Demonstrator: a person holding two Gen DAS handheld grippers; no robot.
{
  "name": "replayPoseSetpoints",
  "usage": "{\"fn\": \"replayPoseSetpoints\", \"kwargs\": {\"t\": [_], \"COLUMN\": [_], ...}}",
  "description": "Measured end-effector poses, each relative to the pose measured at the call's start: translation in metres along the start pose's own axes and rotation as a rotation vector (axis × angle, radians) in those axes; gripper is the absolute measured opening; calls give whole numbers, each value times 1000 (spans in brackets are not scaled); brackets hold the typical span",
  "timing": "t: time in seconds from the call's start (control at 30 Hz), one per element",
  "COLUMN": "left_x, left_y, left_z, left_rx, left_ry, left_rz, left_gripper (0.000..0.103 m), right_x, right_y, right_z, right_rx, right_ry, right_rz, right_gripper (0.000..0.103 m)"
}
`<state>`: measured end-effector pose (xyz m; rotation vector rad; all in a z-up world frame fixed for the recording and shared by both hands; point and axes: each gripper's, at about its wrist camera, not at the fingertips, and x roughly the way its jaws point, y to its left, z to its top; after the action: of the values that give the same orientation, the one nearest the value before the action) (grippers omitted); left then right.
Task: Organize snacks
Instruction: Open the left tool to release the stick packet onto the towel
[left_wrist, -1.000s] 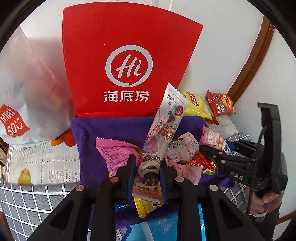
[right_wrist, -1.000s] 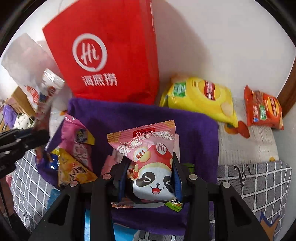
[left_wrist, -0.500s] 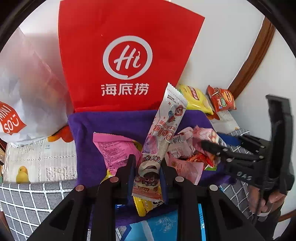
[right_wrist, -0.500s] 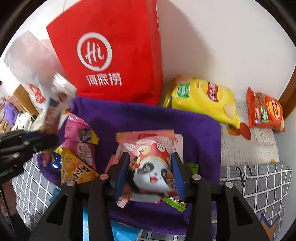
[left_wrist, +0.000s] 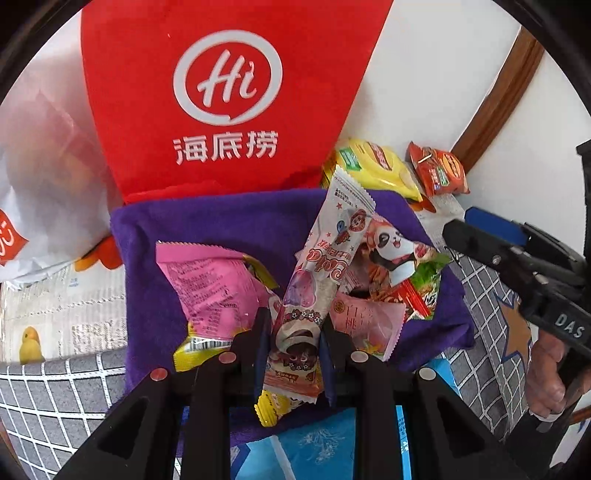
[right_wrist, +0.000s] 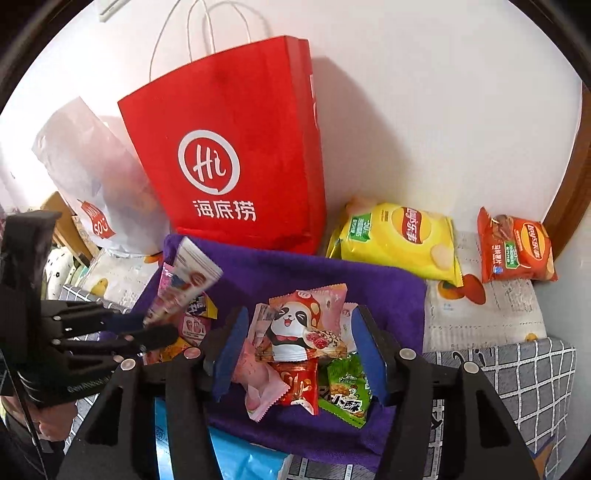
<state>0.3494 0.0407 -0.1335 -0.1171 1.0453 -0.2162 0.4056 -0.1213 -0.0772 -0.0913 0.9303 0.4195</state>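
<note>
A white wall backs a bed or couch laid with a grey checked cover (right_wrist: 517, 373) and a printed sheet with ducks and oranges (right_wrist: 484, 314). A purple towel (right_wrist: 295, 269) is spread over them, and behind it a red paper bag (right_wrist: 236, 155) with white handles and a white "Hi" logo stands upright against the wall. A white plastic bag (right_wrist: 88, 177) slumps to its left. To its right lie a yellow Lay's chip bag (right_wrist: 399, 236) and, further right and apart from it, a smaller orange-red Lay's bag (right_wrist: 513, 247), with a brown wooden frame (left_wrist: 495, 96) curving up beyond.

The left gripper (left_wrist: 293, 336) is clamped tight on a long white wrapped snack stick (left_wrist: 325, 258) printed with cartoon characters, gripped near its lower end and tilted up over the towel. Under it lie a pink snack packet (left_wrist: 214, 284) and a yellow packet (left_wrist: 195, 349).

The right gripper (right_wrist: 301, 347) has its jaws opening; its blue pads (right_wrist: 364, 343) stand clear on either side of a pink panda snack packet (right_wrist: 303, 325), which rests on a small heap on the towel with a red packet (right_wrist: 299, 384), a green packet (right_wrist: 347, 391) and a pale pink packet (right_wrist: 258, 384). A hand (left_wrist: 546, 376) grips the right gripper's handle.
</note>
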Motion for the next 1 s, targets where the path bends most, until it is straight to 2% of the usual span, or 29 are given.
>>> {"fn": "replayPoseSetpoints", "kwargs": {"t": [0.57, 0.83, 0.9, 1.0], "left_x": [7, 2, -3, -10], "left_y": [-1, -6, -6, -6], "left_z": [2, 4, 5, 7], "left_rx": [11, 45, 49, 51], "left_ry": [35, 27, 21, 3], "left_rz": [17, 70, 74, 73], "left_gripper": [25, 44, 54, 65], "right_x": [-6, -8, -9, -10], "right_y": [2, 4, 5, 6], "right_z": [-1, -1, -1, -1], "right_rx": [-29, -34, -33, -33], "right_ry": [-8, -11, -12, -12], "right_rz": [-21, -27, -26, -20], "right_gripper": [58, 58, 58, 58]}}
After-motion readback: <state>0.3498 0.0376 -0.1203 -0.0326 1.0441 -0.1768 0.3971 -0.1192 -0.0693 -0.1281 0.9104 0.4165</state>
